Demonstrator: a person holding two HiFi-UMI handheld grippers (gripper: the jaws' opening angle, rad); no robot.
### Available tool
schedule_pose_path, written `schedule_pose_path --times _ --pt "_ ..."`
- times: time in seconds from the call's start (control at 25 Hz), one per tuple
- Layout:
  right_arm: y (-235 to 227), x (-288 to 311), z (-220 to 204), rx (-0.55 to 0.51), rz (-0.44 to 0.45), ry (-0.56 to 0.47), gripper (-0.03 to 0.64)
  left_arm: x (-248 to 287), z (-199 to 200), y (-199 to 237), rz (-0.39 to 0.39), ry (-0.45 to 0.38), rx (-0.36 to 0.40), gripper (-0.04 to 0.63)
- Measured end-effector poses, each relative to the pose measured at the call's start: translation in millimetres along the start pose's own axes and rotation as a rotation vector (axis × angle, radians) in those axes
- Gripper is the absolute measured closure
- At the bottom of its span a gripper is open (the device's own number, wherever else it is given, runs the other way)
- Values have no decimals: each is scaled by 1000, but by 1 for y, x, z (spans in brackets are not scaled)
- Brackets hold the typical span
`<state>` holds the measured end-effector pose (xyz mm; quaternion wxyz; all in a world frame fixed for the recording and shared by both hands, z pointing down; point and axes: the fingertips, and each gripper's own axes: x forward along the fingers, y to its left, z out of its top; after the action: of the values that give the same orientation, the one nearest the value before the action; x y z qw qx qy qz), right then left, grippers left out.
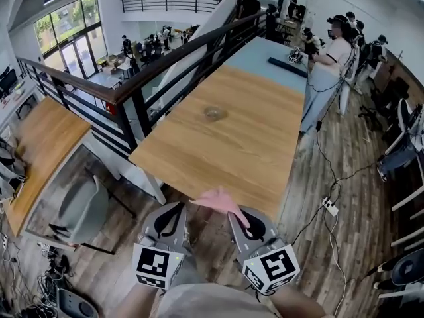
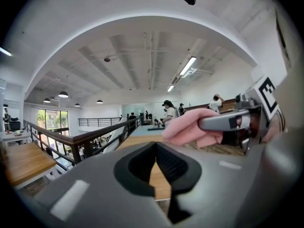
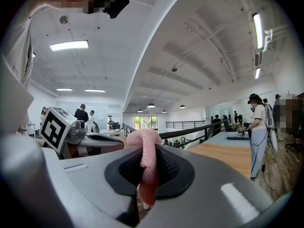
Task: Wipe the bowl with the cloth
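A small brownish bowl (image 1: pixel 214 113) sits near the middle of the long wooden table (image 1: pixel 265 144), far ahead of both grippers. My right gripper (image 1: pixel 234 215) is shut on a pink cloth (image 1: pixel 218 201), which pokes out over the table's near edge. In the right gripper view the cloth (image 3: pixel 146 161) hangs pinched between the jaws of that gripper (image 3: pixel 144 152). My left gripper (image 1: pixel 179 209) is just to its left, below the table's near edge. Its jaws (image 2: pixel 156 145) are shut with nothing between them. The left gripper view shows the cloth (image 2: pixel 187 127) to the right.
A dark railing (image 1: pixel 165 65) runs along the table's left side, with a drop to a lower floor beyond it. A person (image 1: pixel 328 71) stands at the table's far right. A dark flat object (image 1: pixel 287 66) lies on the blue-grey far end. Cables (image 1: pixel 328 207) lie on the floor.
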<state>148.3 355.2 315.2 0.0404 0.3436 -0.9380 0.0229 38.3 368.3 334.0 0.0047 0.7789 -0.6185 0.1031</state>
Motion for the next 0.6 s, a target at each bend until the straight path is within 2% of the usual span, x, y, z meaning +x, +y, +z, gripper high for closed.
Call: schedule_pose_path --times 0.6 --pt "-98 189 1 73 -108 64 595 173 -2 128 -107 61 -16 594"
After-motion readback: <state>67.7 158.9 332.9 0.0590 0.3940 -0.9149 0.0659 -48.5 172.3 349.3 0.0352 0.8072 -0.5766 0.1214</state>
